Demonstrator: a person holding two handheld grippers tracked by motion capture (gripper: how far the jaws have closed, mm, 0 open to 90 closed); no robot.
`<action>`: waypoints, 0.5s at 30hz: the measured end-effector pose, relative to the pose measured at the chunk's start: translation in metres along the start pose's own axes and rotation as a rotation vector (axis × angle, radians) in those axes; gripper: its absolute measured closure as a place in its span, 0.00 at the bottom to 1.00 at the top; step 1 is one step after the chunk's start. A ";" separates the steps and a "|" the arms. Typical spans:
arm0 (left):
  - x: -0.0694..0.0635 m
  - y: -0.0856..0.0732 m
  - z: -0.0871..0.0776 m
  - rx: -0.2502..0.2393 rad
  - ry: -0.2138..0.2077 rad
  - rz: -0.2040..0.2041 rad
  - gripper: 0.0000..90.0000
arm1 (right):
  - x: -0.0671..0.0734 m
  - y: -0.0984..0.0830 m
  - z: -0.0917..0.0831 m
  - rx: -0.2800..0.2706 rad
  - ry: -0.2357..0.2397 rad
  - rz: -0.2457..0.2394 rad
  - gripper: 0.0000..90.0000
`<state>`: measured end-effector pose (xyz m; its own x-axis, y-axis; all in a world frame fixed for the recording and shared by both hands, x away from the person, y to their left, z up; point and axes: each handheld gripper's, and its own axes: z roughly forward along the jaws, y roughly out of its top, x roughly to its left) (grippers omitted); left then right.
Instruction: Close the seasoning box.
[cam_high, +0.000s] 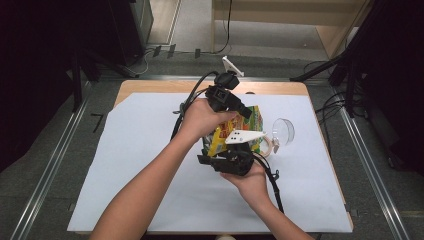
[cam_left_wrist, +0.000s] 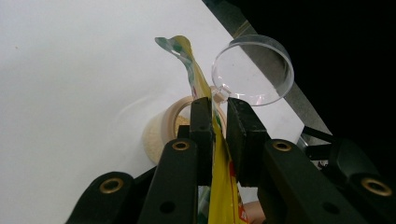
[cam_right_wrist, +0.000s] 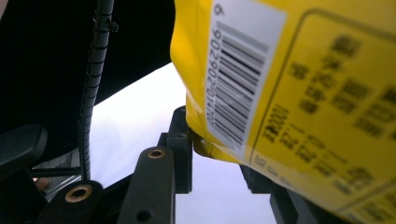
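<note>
A yellow and green snack bag (cam_high: 250, 122) is held upright above the white sheet, between the two grippers. My left gripper (cam_high: 244, 112), held from the far side, is shut on the bag's upper edge. In the left gripper view the thin yellow film (cam_left_wrist: 219, 186) is pinched between the jaws of the left gripper (cam_left_wrist: 215, 121). From the near side, my right gripper (cam_high: 226, 149) grips the bag's lower part. In the right gripper view the bag's barcoded back (cam_right_wrist: 303, 93) sits between the jaws of the right gripper (cam_right_wrist: 215, 149), and its far jaw is mostly hidden behind the bag.
A clear round dish (cam_high: 283, 131) (cam_left_wrist: 254, 70) lies on the sheet just right of the bag. A small beige ring-shaped container (cam_high: 268, 146) (cam_left_wrist: 161, 135) sits beside it. The white sheet (cam_high: 150, 165) covers most of the wooden table; cables trail from both grippers.
</note>
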<state>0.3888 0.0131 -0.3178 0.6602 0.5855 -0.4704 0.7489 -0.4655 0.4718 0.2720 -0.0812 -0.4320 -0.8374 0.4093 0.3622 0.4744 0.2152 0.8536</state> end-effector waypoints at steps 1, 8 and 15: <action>0.000 0.000 0.000 -0.003 0.000 -0.002 0.91 | 0.000 0.000 0.000 0.000 0.000 0.000 0.78; -0.002 -0.001 -0.001 -0.004 0.005 0.002 0.91 | 0.002 0.000 0.001 -0.006 -0.004 -0.005 0.76; 0.000 -0.001 -0.001 -0.006 0.006 -0.001 0.91 | 0.001 0.000 0.000 -0.001 -0.007 -0.011 0.78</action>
<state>0.3875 0.0144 -0.3175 0.6590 0.5898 -0.4668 0.7493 -0.4609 0.4755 0.2708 -0.0803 -0.4318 -0.8408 0.4128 0.3502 0.4649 0.2191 0.8578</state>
